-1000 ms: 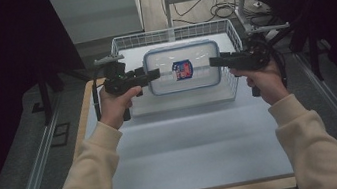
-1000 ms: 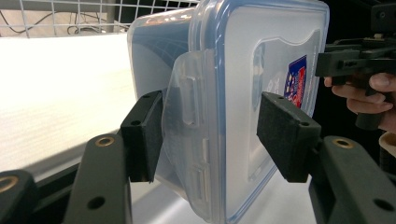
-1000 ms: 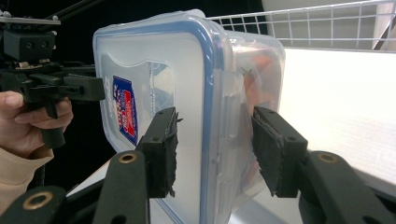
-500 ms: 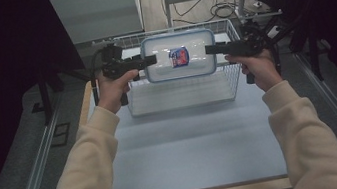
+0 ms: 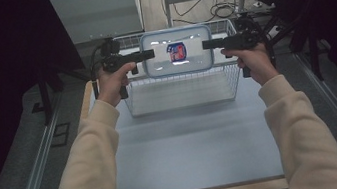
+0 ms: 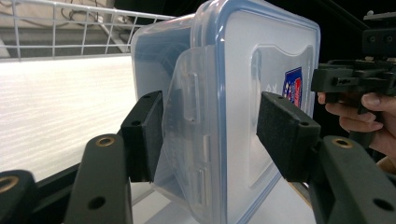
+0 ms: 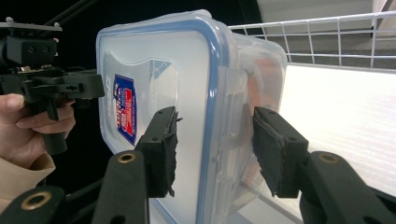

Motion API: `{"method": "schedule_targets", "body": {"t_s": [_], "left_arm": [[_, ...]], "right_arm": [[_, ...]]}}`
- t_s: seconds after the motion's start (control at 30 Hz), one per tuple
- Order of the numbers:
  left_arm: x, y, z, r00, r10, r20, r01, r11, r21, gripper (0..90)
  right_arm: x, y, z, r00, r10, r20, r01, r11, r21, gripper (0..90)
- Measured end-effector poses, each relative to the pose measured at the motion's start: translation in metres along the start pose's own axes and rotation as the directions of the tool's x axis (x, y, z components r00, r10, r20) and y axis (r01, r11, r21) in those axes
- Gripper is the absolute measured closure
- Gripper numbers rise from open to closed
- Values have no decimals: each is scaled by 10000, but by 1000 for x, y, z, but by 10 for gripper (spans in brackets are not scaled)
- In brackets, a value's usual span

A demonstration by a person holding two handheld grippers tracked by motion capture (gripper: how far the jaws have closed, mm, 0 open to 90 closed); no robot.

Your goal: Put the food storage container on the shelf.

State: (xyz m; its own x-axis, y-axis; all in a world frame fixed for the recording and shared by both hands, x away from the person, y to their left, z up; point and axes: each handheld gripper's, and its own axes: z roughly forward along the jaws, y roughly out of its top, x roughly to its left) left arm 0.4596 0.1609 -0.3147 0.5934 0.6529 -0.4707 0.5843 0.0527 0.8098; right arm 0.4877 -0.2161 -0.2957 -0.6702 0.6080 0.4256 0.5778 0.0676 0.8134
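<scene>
The lidded plastic container (image 5: 177, 51) hangs above the wire basket (image 5: 181, 90), long axis running hand to hand. The left gripper (image 6: 210, 135) straddles one short end, the right gripper (image 7: 215, 147) the other. Each pair of jaws brackets lid and base; firm contact appears likely, though gaps show beside some pads.

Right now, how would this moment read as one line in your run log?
left gripper: shut on container | right gripper: shut on container | container: lidded, held above wire basket | table: beneath
</scene>
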Motion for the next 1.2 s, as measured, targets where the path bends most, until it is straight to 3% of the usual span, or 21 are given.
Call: {"method": "schedule_targets", "body": {"t_s": [0.27,0.43,0.6,0.67,0.73,1.03,1.13,1.2], "left_arm": [[6,11,9,9984,-513,-247,519,9984,224,392],[11,17,19,9958,-817,-417,830,9961,286,360],[24,19,31,9838,-1769,-303,1772,9842,67,335],[29,18,34,9800,-1977,-220,1976,9803,-77,332],[30,18,37,9792,-1836,-864,1824,9830,-220,325],[27,18,37,9819,-1630,-963,1619,9866,-197,271],[24,18,28,9823,-1680,-834,1635,9848,-581,251],[21,16,21,9851,-1567,-715,1536,9870,-474,253]], "right_arm": [[-8,8,8,9973,730,42,-730,9973,112,499],[-11,10,12,9964,799,286,-799,9968,4,484],[-11,15,18,9921,827,944,-835,9965,48,494],[-12,15,21,9884,994,1152,-1002,9950,12,489],[-13,13,23,9855,1120,1278,-1106,9937,-183,511],[-9,8,22,9810,735,1795,-581,9943,-897,447],[-6,7,14,9834,446,1758,-258,9939,-1074,438],[-1,6,7,9851,157,1710,27,9943,-1066,429]]}}
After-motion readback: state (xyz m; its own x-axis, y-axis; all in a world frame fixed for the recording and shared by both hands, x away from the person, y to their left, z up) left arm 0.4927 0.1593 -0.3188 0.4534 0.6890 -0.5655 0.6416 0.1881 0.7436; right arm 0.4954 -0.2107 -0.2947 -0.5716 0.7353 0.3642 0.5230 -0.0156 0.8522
